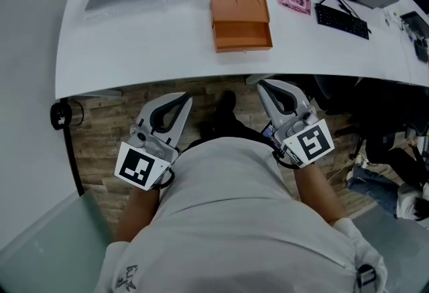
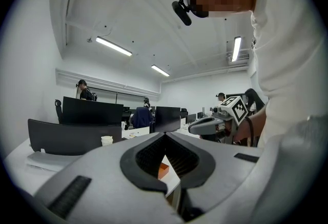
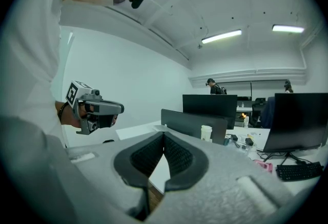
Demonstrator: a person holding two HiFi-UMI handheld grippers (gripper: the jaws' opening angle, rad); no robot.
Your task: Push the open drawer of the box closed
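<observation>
1. Both grippers are hanging low in front of the person's torso, below the counter [image 1: 134,50] edge and well apart from the box [image 1: 239,9]. Nothing is touching it yet.
2. The left gripper [image 1: 186,99] is showing jaws clenched tip to tip with nothing between them. The right gripper [image 1: 263,86] is doing the same.
3. The box is sitting mid-counter, with its open drawer [image 1: 242,37] sticking out toward the person.
4. Judging the push: a clenched gripper should be coming up over the edge and meeting the drawer front square and centred, then pushing straight back. An off-centre push is likely skewing the drawer.
5. The box looks light and the counter smooth, so it is probably sliding unless the other gripper is bracing its far side.
6. The drawer front is facing away from the head view, so I cannot tell whether it has a handle.
7. The left gripper view is showing only an orange sliver of the box through the jaw gap. The right gripper view is showing none of it.
</observation>
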